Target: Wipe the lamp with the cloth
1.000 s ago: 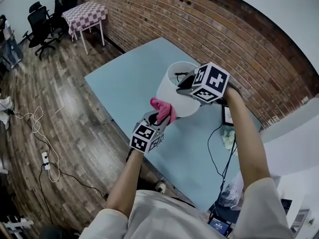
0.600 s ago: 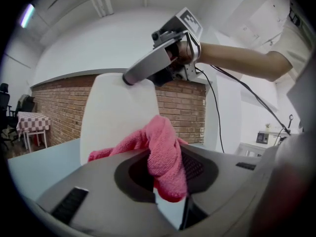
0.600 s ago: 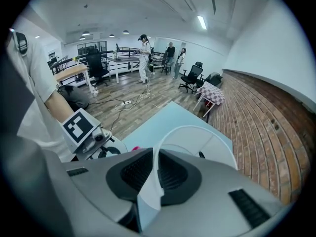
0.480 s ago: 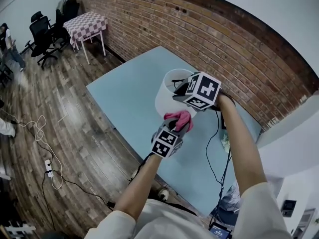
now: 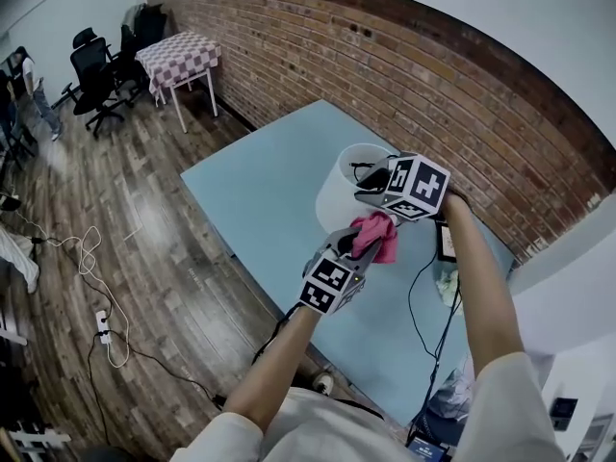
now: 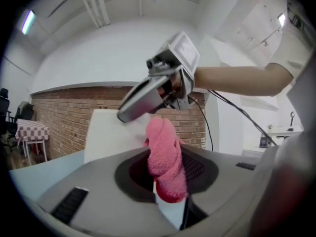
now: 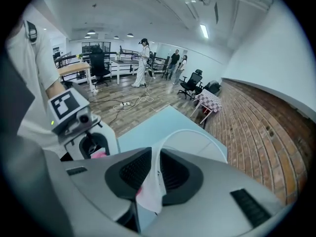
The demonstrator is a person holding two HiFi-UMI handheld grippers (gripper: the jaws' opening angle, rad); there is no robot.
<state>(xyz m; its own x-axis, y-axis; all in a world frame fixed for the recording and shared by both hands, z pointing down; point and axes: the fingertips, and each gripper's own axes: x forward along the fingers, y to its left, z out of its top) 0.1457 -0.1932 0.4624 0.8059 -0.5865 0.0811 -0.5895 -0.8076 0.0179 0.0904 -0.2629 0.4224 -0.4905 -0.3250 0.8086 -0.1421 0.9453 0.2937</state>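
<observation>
I'm looking at a pale blue desk (image 5: 260, 191) whose far edge runs along a brick wall (image 5: 433, 85). A black cable (image 5: 412, 301) snakes across the desk's right end. Past the desk's left corner stand a table with a checked cloth (image 5: 178, 54) and black office chairs (image 5: 96, 65) on the wood floor (image 5: 144, 248), where a white cord (image 5: 91, 248) leads to a power strip (image 5: 101, 323).

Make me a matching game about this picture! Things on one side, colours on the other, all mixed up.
Things:
1. cloth
2. lampshade
3. table
4. wall

Colours:
A. light blue
B. reddish-brown brick
C. pink
D. white

Right pairs: 1-C, 2-D, 3-A, 4-B
</observation>
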